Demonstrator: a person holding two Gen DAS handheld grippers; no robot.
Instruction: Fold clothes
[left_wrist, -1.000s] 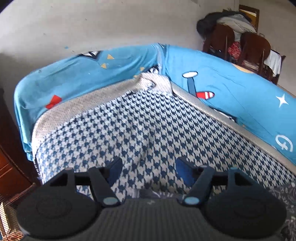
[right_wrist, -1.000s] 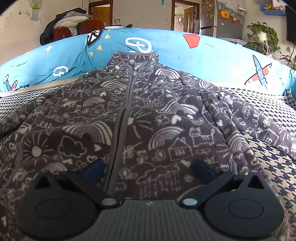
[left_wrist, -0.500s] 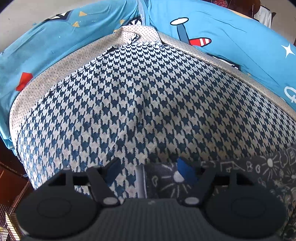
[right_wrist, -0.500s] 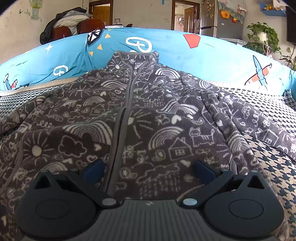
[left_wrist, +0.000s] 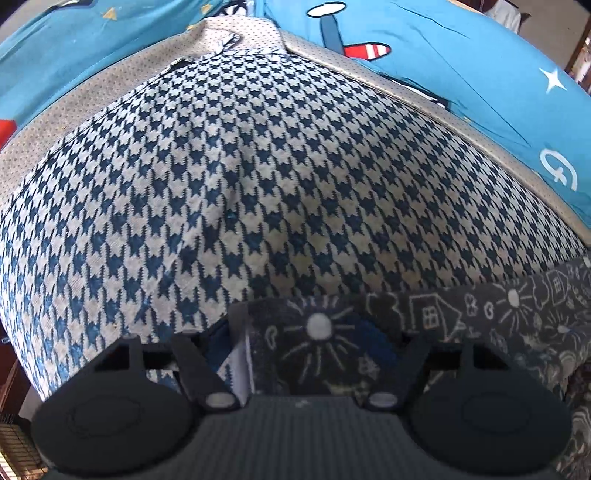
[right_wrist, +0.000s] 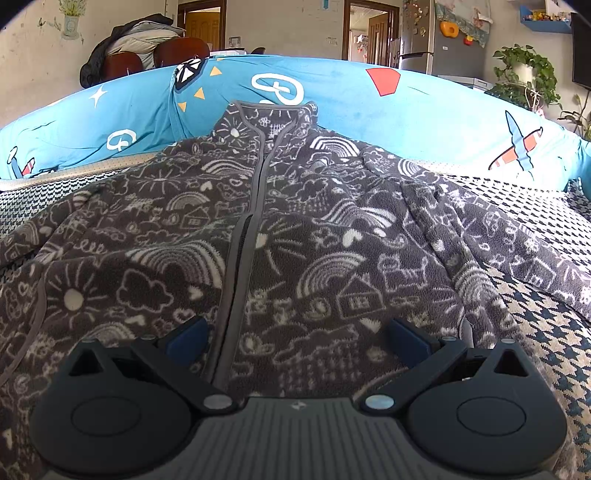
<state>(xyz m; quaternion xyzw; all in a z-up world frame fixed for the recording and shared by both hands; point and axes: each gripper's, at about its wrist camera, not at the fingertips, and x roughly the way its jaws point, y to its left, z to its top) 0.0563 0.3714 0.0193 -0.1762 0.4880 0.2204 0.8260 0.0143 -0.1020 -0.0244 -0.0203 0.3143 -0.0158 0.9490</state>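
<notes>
In the left wrist view, the sleeve end of the dark printed fleece jacket is now seen between the fingers of the left gripper, where a second ago only the houndstooth cover lay ahead and the sleeve edge barely showed at the bottom. The gripper has been brought down over the cuff, and its jaws are closing with the cuff between them; whether the pads press on the cloth yet cannot be told. This is judged to be the take-up of the sleeve for the first fold inward.

In the right wrist view, nothing has changed. The jacket is laid flat, front up, on the houndstooth cover, its collar against the blue cushion. The right gripper is held over the hem beside the zip, fingers spread wide and nothing pinched.
</notes>
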